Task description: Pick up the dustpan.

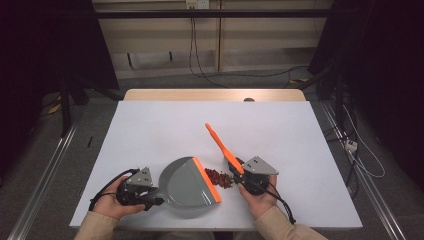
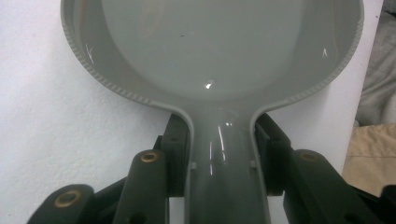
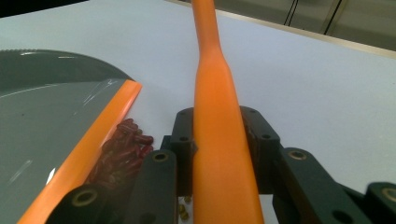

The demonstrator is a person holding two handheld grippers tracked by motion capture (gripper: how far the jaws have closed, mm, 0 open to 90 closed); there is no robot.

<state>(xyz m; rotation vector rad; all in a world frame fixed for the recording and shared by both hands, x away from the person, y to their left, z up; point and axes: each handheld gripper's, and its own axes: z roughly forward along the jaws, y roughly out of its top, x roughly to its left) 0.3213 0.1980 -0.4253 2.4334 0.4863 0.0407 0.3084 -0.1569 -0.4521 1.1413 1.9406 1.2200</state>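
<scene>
The left gripper (image 1: 150, 192) has its fingers clamped on the grey dustpan (image 1: 187, 185) handle; the right gripper (image 1: 243, 172) grips the orange brush handle (image 1: 222, 145); red beans (image 1: 220, 178) lie between them, just beside the pan's orange lip (image 1: 206, 179), nearer the right fingers.

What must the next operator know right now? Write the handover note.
Left gripper: shut on the grey dustpan's handle; pan flat on the white table.
Right gripper: shut on the orange brush handle, which angles up and away.
Red beans: heaped on the table against the pan's orange lip.
Done: beans gathered at the lip.
Left: sweep them in; the pan looks empty so far.
</scene>
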